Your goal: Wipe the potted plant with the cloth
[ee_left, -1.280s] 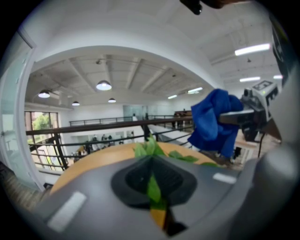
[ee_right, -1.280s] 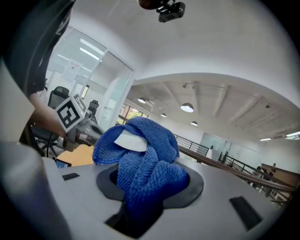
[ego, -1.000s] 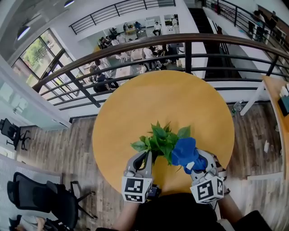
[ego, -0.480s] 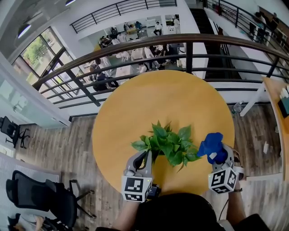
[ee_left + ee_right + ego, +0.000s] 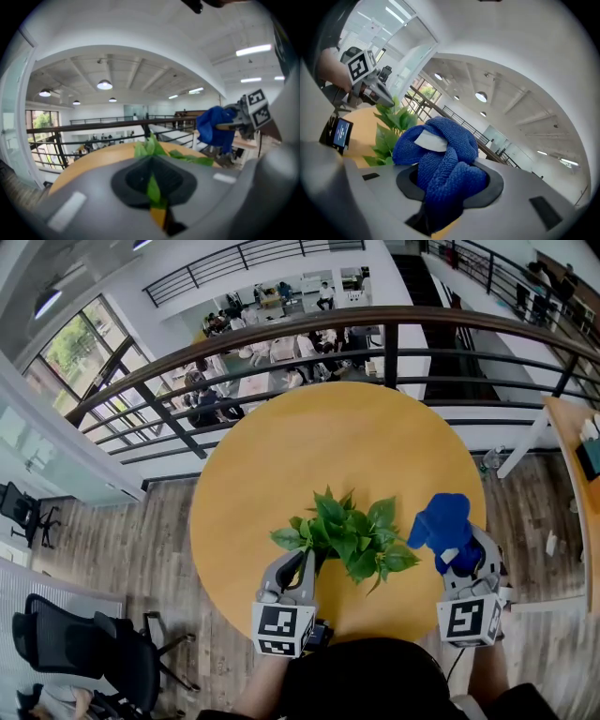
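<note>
The plant [image 5: 345,538] stands on the round table [image 5: 337,437]. The left gripper [image 5: 304,566] reaches into its left leaves. The right gripper [image 5: 461,557] holds a blue cloth [image 5: 442,524] just right of the foliage.

The upper half of the round bench [image 5: 328,446] is open, so a claw can pass freely there. In the lower middle of the frame the plant [image 5: 345,535] stands in the way. The left claw [image 5: 302,568] sits at its lower left edge, closed on a leaf. A narrow free gap lies between the plant's right leaves and the cloth [image 5: 442,521] gripped in the right claw [image 5: 457,554]. Across the top, the railing [image 5: 375,324] closes the far side.
</note>
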A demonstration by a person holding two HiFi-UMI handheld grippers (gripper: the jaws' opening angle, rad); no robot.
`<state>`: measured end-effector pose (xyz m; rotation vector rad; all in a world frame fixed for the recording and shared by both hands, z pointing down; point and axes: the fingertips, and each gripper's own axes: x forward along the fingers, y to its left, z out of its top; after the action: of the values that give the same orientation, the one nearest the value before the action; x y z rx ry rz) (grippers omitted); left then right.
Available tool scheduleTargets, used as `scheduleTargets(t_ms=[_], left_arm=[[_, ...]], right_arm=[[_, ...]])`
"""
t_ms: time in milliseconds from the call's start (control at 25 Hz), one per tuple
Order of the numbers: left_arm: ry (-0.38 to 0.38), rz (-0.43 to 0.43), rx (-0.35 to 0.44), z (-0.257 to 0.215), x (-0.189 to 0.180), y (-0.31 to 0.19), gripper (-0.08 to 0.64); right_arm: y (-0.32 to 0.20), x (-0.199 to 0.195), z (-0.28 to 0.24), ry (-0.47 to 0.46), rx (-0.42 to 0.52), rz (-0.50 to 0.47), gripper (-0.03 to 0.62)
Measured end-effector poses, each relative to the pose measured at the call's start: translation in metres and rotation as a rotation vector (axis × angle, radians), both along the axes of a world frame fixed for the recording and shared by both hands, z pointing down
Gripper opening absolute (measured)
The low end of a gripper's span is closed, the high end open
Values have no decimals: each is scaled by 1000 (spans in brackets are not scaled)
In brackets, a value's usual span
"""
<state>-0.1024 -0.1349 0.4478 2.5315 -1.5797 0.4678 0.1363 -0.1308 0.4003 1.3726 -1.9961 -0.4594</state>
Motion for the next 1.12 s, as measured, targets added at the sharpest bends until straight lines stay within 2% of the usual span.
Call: scheduleTargets(t_ms=[80,240,520,600,720,800,1000,1120], left_arm=[[2,0,0,-1,0,1,2],[7,0,-1,-1,1,2,2],[8,15,6,-4,3,3,2],[8,16,5,-4,3,4,2],[7,14,0,-2,3,4,2],[1,14,-5,0,2,5,2],[-3,6,-16,3,-2,4,2],[-1,4,-16,4,-1,3,2]], right_arm=[[5,-18,-12,-70,4,-55,161],[20,-76,-7,-160,-54,-228,161],[-3,-112,-22,-247,-18,-273,161],[-6,-120,-13,-179,-20,-278,161],[-10,-124,25,30,-40,-269,161],[-15,-114,46,112,-66,-238,161],[-34,-62,73,189,-116,-134,161],[-47,-25,72,174,-140,-42,161]])
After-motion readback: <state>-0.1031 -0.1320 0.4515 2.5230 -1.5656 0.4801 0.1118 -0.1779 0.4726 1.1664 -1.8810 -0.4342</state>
